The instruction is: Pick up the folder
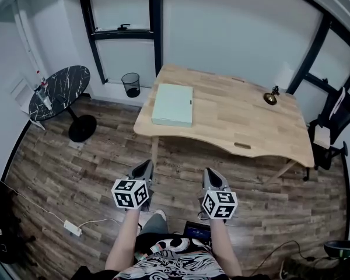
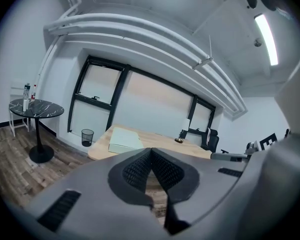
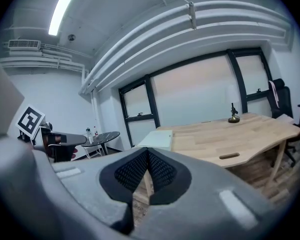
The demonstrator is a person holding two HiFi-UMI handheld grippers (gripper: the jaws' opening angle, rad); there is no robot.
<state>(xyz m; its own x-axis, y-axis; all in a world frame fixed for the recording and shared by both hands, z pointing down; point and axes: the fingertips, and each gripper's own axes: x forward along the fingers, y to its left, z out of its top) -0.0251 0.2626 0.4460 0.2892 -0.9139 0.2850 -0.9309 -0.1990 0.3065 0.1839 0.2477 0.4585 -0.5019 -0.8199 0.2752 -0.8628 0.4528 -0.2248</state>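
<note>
Folder: pale green folder [image 1: 173, 104] lies flat and closed on the wooden desk [image 1: 245, 121], toward the desk's left end as the head view shows it, with its near edge close to the desk's front edge. Nothing touches it.
Left claw: left gripper [image 1: 146, 164] is held out over the plank floor [image 1: 70, 174], short of the desk and well apart from the folder. Its jaws are pressed together, mesh pads meeting at the tip, with nothing between them.
Right claw: right gripper [image 1: 209, 171] is held level with the left one and near it, also short of the desk. Its jaws are likewise pressed together and empty.
Aim: both gripper views look across the floor at the desk, with the folder just above the closed tips.
Desk: light wood with a curved front edge. A small brass-coloured object [image 1: 272, 97] stands near the far right corner — too small to tell what it is.
Surroundings: round black marble table [image 1: 59, 91] at the left, wire waste bin [image 1: 130, 84] by the wall between that table and the desk, black office chair [image 1: 333, 118] at the desk's right end.
Person: forearms reach forward from the bottom of the head view, one behind each marker cube.
</note>
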